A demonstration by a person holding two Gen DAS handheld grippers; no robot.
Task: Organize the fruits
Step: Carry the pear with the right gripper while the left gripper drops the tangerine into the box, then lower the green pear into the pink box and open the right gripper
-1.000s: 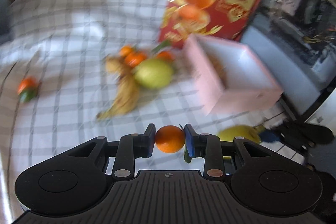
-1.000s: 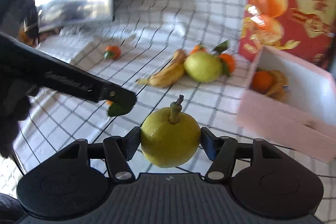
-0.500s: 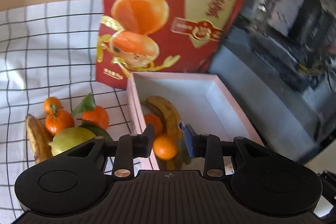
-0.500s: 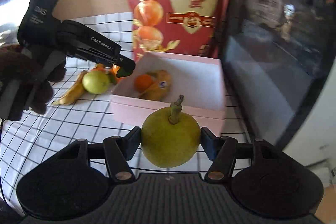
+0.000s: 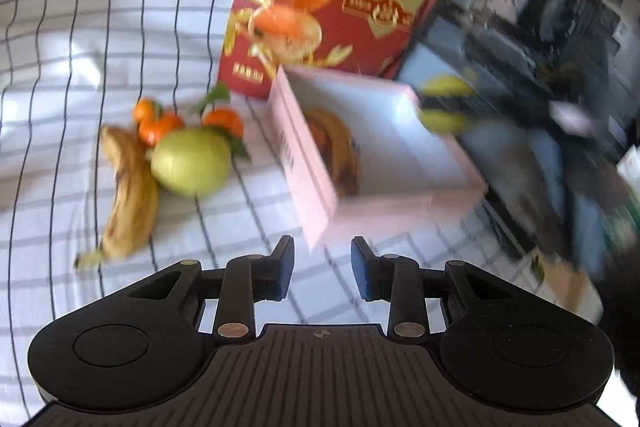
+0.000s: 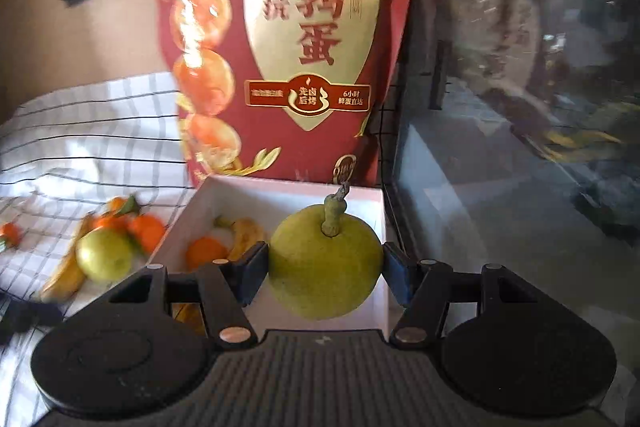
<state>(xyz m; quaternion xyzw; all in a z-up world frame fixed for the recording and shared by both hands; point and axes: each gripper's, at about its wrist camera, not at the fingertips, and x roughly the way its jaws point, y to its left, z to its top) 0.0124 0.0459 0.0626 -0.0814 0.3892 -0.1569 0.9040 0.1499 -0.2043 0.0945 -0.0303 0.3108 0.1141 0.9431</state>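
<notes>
Now the right gripper is angling down over the pink box, jaws clamping a pear, having swung in from the desk's middle. Beside it, the left gripper is hovering with jaws parted and empty, its tangerine now lying in the box.

The pink box is bare on its right half; a banana and a mandarin fill its left. A red bag walls off the far side, touching the box. Bare checked cloth lies between the box and a loose fruit pile.
</notes>
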